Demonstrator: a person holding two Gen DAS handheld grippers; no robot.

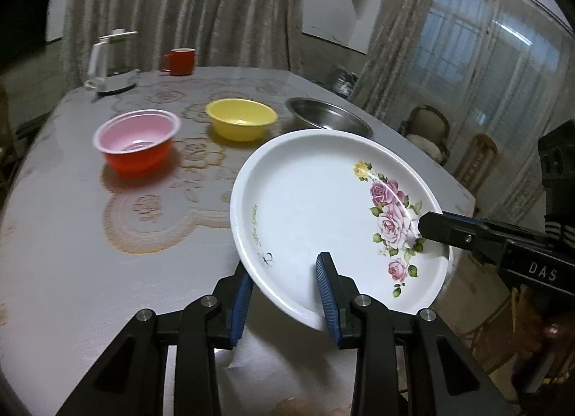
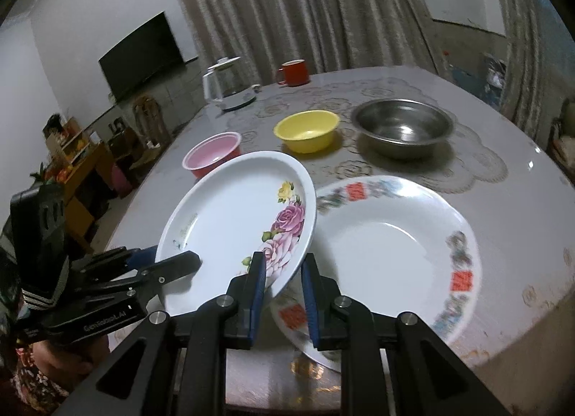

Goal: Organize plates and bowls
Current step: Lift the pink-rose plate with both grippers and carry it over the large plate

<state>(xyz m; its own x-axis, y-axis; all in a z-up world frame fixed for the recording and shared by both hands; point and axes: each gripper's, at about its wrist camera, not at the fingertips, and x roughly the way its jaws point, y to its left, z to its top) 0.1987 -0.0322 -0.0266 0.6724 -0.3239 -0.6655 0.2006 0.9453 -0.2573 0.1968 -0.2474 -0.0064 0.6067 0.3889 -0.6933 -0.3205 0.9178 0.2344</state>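
the rose plate (image 2: pixel 230 214) is off the table, tilted, its left edge high and its right edge dipping toward the red-patterned plate (image 2: pixel 391 250) that lies flat on the table (image 2: pixel 521 207) near the front edge. its face points up and to the right; being round it has no long axis, only that slope. the left gripper (image 1: pixel 284 293) has its jaws straddling the near rim, looking wider than the rim, so whether they actually pinch it i cannot tell. the right gripper (image 2: pixel 284 283) straddles the flowered rim the same way; again i cannot tell. the step looks like stacking plate on plate. next calls for levelling it, centring it over the lower plate, then lowering gently. pink bowl (image 1: pixel 136 139), yellow bowl (image 1: pixel 240 119) and steel bowl (image 2: pixel 402 126) wait behind, apart.
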